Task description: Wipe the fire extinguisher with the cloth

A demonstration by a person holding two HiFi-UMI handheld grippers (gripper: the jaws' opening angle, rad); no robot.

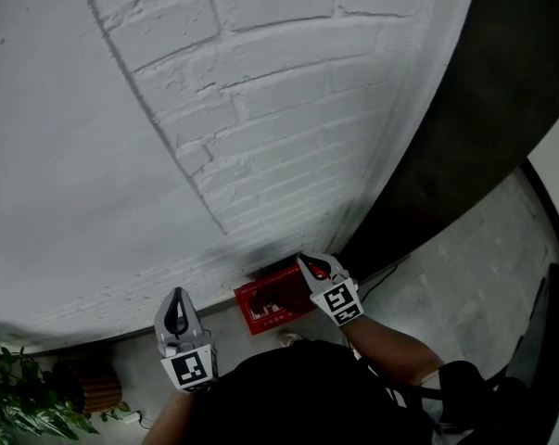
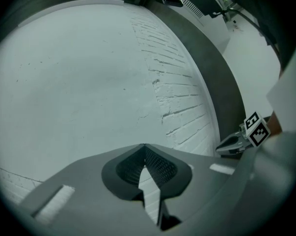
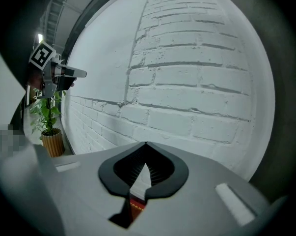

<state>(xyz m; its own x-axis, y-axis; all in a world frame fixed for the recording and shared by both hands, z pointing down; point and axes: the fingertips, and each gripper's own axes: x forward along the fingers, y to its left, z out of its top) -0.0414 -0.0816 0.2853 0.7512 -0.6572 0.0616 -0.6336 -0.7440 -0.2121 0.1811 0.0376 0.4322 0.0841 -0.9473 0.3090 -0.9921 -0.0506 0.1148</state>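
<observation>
A red box with white print stands on the floor against the white brick wall. No cloth and no extinguisher body shows in any view. My right gripper hangs just above the box's right end, shut with nothing between its tips; a strip of the red box shows through the gap below them. My left gripper is off to the left of the box, pointing at the bare wall, its tips together and holding nothing. Each gripper sees the other: right gripper, left gripper.
A potted plant in a ribbed brown pot stands on the floor at the left by the wall. A dark vertical band borders the wall on the right. Pale tiled floor lies to the right, with a thin cable near the box.
</observation>
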